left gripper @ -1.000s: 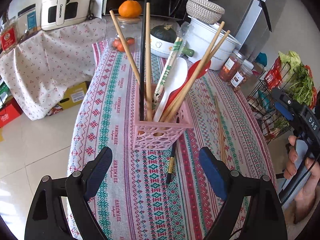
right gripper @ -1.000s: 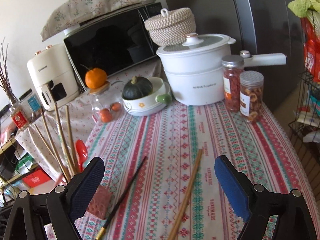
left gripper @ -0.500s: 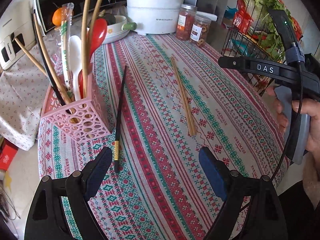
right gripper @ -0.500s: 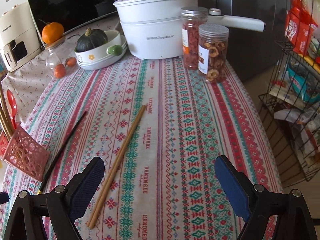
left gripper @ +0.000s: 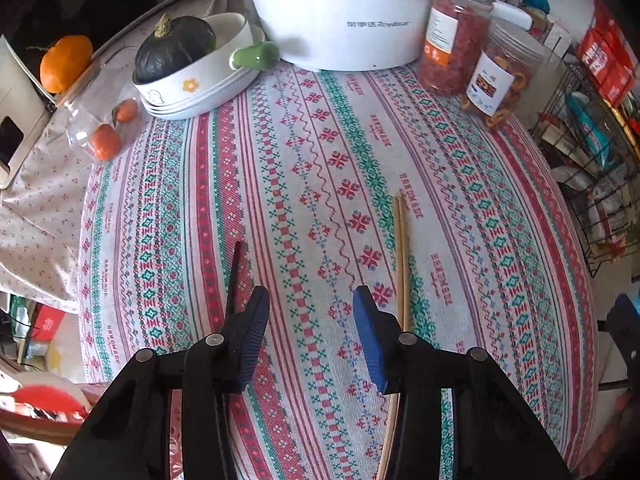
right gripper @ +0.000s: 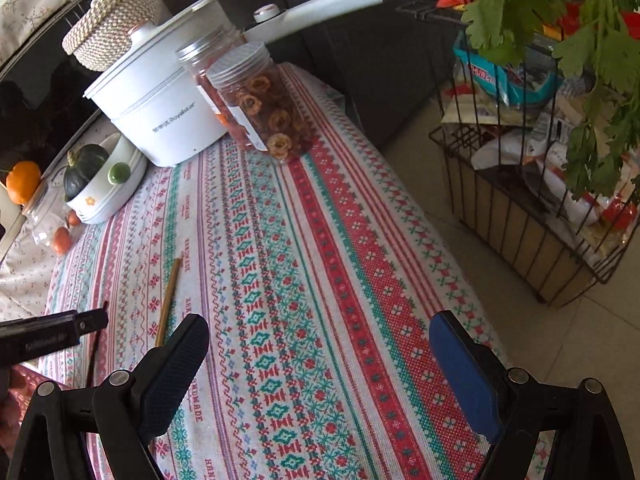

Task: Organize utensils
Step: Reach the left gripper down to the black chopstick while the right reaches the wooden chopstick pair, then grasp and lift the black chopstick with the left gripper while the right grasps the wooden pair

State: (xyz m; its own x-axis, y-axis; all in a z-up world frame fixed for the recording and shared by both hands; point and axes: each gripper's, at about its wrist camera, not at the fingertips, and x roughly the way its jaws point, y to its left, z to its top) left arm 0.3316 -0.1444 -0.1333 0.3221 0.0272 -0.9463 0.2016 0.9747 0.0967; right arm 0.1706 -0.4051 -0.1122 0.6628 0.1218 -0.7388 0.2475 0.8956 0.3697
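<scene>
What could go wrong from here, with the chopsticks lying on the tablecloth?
1. The left claw has just been closing with only tablecloth between its fingers. The black chopstick and the wooden chopsticks lie outside them, so it may pinch cloth.
2. The wooden chopsticks lie side by side; a grip might catch only one.

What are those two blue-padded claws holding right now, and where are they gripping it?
Nothing. The left gripper has just been closing, with only bare patterned tablecloth between its pads; the dark chopstick and the wooden chopsticks lie outside them. The right gripper is open and empty.
</scene>
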